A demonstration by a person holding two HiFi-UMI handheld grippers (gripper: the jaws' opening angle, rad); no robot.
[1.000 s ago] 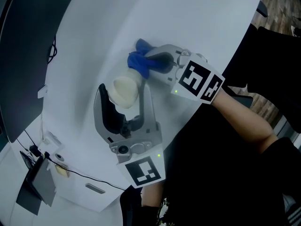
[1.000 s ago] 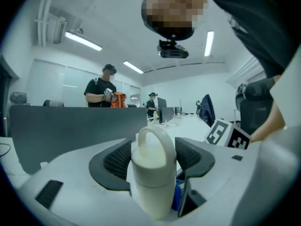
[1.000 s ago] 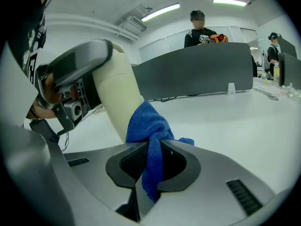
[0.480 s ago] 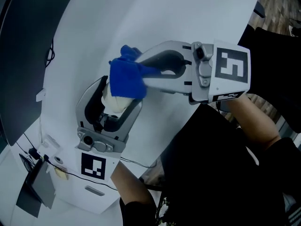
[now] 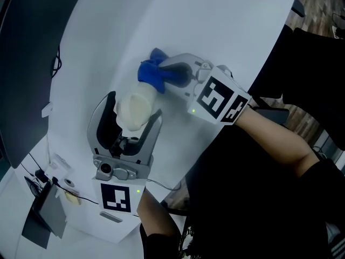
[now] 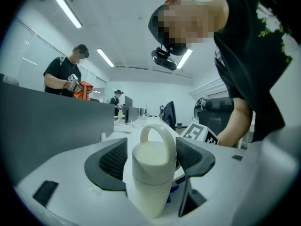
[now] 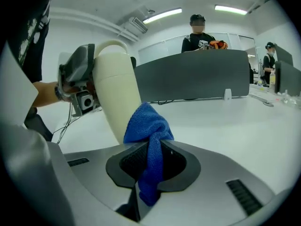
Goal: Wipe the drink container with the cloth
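A cream drink container with a loop handle on its lid stands between the jaws of my left gripper, whose pads press its sides. In the left gripper view the container fills the gap between the dark pads. My right gripper is shut on a bunched blue cloth, which touches the far side of the container. In the right gripper view the cloth hangs from the closed jaws and rests against the container's wall.
The white table curves away to its edge at the right. A dark partition stands along the left. Cables and a small device lie at the lower left. People stand behind the partition in both gripper views.
The right gripper swung the cloth over the container's top, then drew back to its far side. The left gripper shifted slightly with the container still in it.
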